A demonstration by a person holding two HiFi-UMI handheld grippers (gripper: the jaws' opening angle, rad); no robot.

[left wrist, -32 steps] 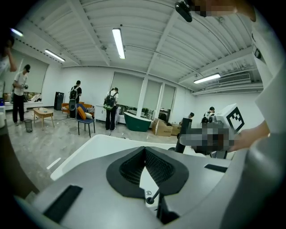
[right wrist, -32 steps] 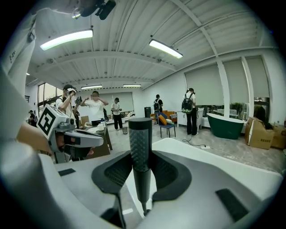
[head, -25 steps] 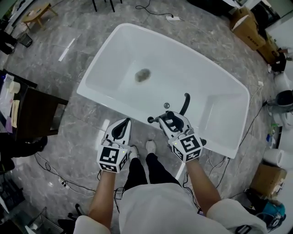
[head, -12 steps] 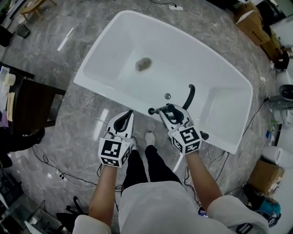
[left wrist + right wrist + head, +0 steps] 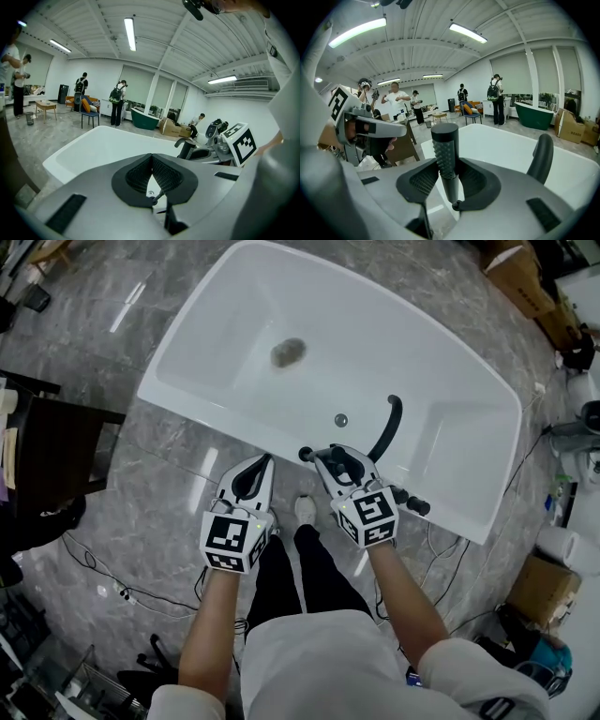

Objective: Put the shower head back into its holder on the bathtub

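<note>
The right gripper [image 5: 336, 462] is clamped on the shower head [image 5: 444, 154]: its jaws stand partway apart with the pads pressed on the studded handle, which sticks out past the fingertips toward the tub [image 5: 206, 418]. The left gripper [image 5: 151, 161] has its jaws closed together with nothing between them, and it hangs over the floor just short of the near rim. Over the last second the tub has slid up the head view. Both grippers now sit closer to the near rim and look slightly smaller, so they seem to have come down toward it. The grip on the shower head has not altered. In the head view the shower head's end reaches over the near rim, near the black curved spout [image 5: 389, 426] and the small round knob [image 5: 340, 419] on the inner wall. Dark fittings [image 5: 414, 503] stand on the rim just right of the right gripper, and I cannot tell whether one of them is the holder. The shower head is thus carried and low at the rim but not yet seated. The next move probably calls for finding the holder and lining the handle up with it, with the left gripper free to help.
</note>
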